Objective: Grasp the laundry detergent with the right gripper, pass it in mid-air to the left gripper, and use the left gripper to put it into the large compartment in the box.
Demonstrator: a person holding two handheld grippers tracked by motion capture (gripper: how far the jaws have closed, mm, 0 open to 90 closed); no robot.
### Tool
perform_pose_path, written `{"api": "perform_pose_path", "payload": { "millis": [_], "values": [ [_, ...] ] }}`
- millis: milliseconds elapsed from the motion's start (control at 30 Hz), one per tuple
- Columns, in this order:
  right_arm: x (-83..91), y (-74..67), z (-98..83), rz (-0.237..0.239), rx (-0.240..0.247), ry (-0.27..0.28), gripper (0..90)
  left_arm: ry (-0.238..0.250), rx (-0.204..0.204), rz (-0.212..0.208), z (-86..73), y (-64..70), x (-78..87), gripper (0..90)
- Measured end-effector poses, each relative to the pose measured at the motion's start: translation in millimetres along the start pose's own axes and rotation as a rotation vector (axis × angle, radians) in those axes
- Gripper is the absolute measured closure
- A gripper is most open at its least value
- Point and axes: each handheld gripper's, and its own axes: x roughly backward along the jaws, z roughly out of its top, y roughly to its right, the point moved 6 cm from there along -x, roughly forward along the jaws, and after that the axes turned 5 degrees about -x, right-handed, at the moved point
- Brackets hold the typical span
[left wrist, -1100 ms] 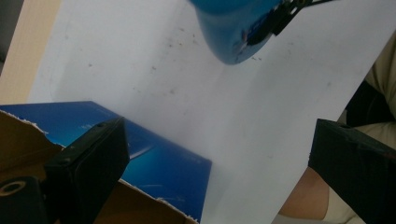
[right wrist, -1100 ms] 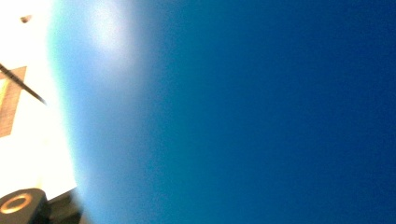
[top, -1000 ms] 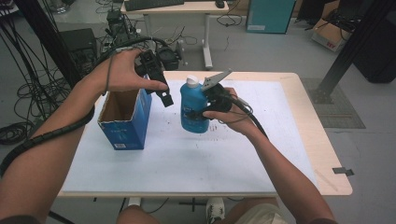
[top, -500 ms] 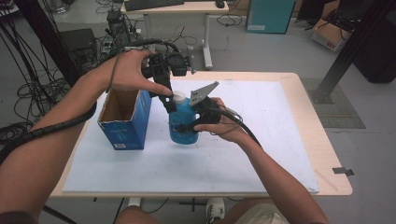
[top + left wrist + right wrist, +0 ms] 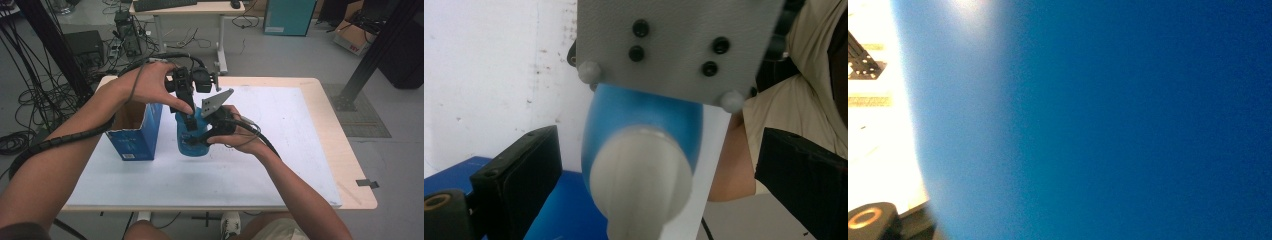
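Gripping blue bottle [image 5: 192, 140] upright on desk [image 5: 280, 150] beside open blue box [image 5: 135, 135].
White cap [image 5: 640, 185] sits between left gripper [image 5: 191, 120] fingers, wide, no contact; long axis vertical; right gripper [image 5: 202, 140] fingers clamp bottle's side.

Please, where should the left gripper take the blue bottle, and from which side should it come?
Probably at the white cap, coming from above. The blue bottle stands upright on the table, and the right gripper is shut on its body, so the top is the free part. The left gripper is open, with one jaw on each side of the narrow cap.
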Motion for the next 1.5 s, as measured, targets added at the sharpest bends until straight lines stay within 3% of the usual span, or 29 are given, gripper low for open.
{"api": "perform_pose_path", "payload": {
  "millis": [100, 133, 233, 267, 300, 333, 400, 533, 600, 800, 867, 1300, 1333, 1433, 1500],
  "values": [
    [1.6, -1.1, 1.6, -0.005, -0.001, 0.002, 44.1, 0.002, -0.007, -0.002, 1.1, 0.2, -0.6, 5.1],
    [4.2, -0.1, 2.6, 0.005, 0.043, -0.010, 44.0, 0.028, -0.012, -0.008, 3.7, 0.9, -2.3, 5.1],
    [5.2, 0.2, 5.6, 0.006, 0.063, -0.003, 44.0, 0.029, -0.015, -0.007, 4.4, 1.3, -2.5, 5.1],
    [5.2, 0.2, 5.6, 0.006, 0.063, -0.003, 44.0, 0.041, -0.007, 0.012, 5.1, 1.3, -3.9, 5.1],
    [5.4, -0.4, 6.9, 0.010, 0.061, -0.001, 44.0, 0.096, 0.064, 0.016, 8.7, 6.0, -7.2, 5.1],
    [5.5, -0.3, 7.3, 0.009, 0.064, 0.000, 44.0, 0.098, 0.042, 0.033, 8.8, 4.3, -6.8, 5.1],
    [5.6, -0.2, 7.6, 0.009, 0.066, 0.001, 44.0, 0.090, 0.048, 0.020, 8.6, 5.4, -5.6, 5.1],
    [6.5, 0.3, 8.1, 0.012, 0.065, 0.001, 44.0, 0.088, 0.042, 0.039, 8.1, 4.5, -5.5, 5.1],
    [6.8, 0.7, 8.3, 0.013, 0.064, 0.003, 44.0, 0.090, 0.058, 0.010, 8.0, 7.2, -6.3, 5.1],
    [8.9, 0.6, 9.5, 0.012, 0.068, 0.005, 43.9, 0.097, 0.062, 0.013, 8.4, 7.3, -9.3, 5.1],
    [9.0, 1.1, 10.0, 0.009, 0.071, 0.008, 43.9, 0.105, 0.067, -0.009, 9.3, 9.3, -11.1, 5.1],
    [9.9, 1.1, 11.2, 0.024, 0.081, 0.014, 43.9, 0.088, 0.063, 0.007, 8.1, 6.8, -13.6, 5.4],
    [9.7, -1.2, 11.7, 0.032, 0.057, 0.019, 43.8, 0.084, 0.064, 0.002, 8.1, 7.0, -13.3, 5.4],
    [10.5, 1.6, 11.2, 0.025, 0.080, 0.015, 43.9, 0.084, 0.061, 0.008, 8.8, 6.2, -14.8, 5.4],
    [10.9, 1.9, 11.1, 0.024, 0.080, 0.015, 43.9, 0.111, 0.087, 0.004, 10.9, 7.9, -16.3, 5.4]
  ]
}}
